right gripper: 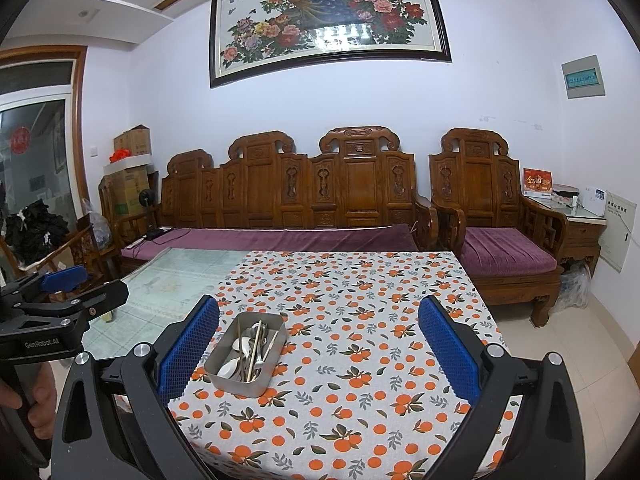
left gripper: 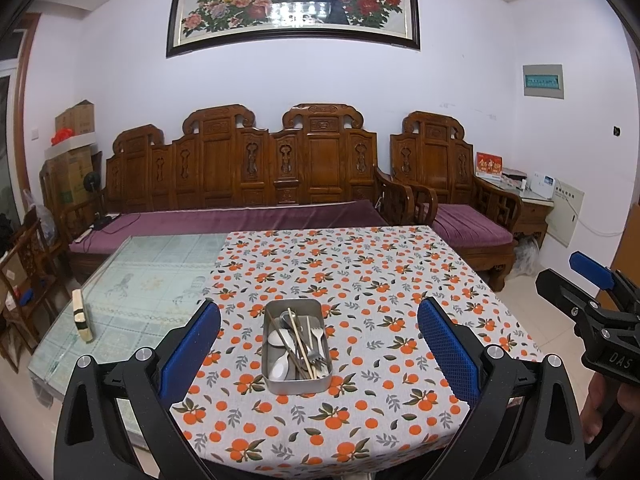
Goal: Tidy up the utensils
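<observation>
- Left wrist view: left gripper [left gripper: 319,344] is hovering above the near table edge, jaws spread wide, gripping nothing.
- Metal tray [left gripper: 272,376] is sitting between the two jaws, slightly ahead of the tips, on the orange-print tablecloth [left gripper: 360,280]; not touching either pad.
- Utensils are lying piled in the tray: spoons [left gripper: 279,338], chopsticks [left gripper: 298,336], forks [left gripper: 319,338], all mixed together.
- Nothing is standing between the jaws and the tray.
- Left of the left jaw, a small pale block [left gripper: 82,316] is standing on the bare glass tabletop [left gripper: 152,276].
- Right gripper [left gripper: 600,292] is showing beyond the right jaw, off the table edge, held at about the same height.
- Carved wooden sofa [left gripper: 248,168] is sitting well beyond the table.
- Right wrist view: right gripper [right gripper: 319,344] is hovering above the near edge too, jaws wide apart and empty.
- Tray [right gripper: 224,372] is sitting just inside the left jaw, near its pad but apart, angled to the jaws.
- Left gripper [right gripper: 76,292] is showing outside the left jaw, the person's hand [right gripper: 38,396] wrapping its handle.
</observation>
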`<control>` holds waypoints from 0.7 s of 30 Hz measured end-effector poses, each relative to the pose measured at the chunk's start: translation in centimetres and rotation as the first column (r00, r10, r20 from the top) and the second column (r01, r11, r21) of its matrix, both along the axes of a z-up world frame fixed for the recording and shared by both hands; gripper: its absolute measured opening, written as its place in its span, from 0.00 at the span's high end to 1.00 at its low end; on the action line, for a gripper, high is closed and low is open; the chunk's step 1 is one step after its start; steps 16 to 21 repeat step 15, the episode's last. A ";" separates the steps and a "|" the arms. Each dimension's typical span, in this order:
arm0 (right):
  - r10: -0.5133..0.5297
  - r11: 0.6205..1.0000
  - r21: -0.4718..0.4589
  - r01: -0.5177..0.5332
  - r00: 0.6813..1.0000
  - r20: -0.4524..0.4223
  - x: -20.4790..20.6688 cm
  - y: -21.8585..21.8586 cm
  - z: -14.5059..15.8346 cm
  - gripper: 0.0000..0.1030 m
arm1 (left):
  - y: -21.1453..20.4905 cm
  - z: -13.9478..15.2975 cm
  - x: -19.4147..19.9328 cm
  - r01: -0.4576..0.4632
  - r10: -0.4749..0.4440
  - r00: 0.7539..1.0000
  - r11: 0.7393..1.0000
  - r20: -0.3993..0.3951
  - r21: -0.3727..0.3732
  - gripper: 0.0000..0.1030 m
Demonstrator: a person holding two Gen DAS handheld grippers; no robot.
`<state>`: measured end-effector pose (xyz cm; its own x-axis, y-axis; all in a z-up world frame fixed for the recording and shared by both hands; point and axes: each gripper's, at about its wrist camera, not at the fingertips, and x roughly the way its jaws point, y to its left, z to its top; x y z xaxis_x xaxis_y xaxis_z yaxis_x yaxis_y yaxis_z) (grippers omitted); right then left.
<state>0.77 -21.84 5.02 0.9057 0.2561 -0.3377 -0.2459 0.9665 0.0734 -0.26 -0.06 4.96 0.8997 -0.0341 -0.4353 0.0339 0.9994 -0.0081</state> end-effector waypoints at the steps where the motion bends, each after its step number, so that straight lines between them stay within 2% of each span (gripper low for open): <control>1: 0.000 1.000 0.000 0.000 1.000 -0.001 -0.1 0.1 -0.1 0.03 | 0.0 0.0 0.0 0.000 0.000 1.000 1.000 0.000 0.000 0.08; 21: 0.000 1.000 0.001 0.000 1.000 -0.001 -0.1 0.2 0.0 0.03 | 0.0 0.0 -0.1 0.000 0.000 1.000 1.000 -0.002 0.001 0.08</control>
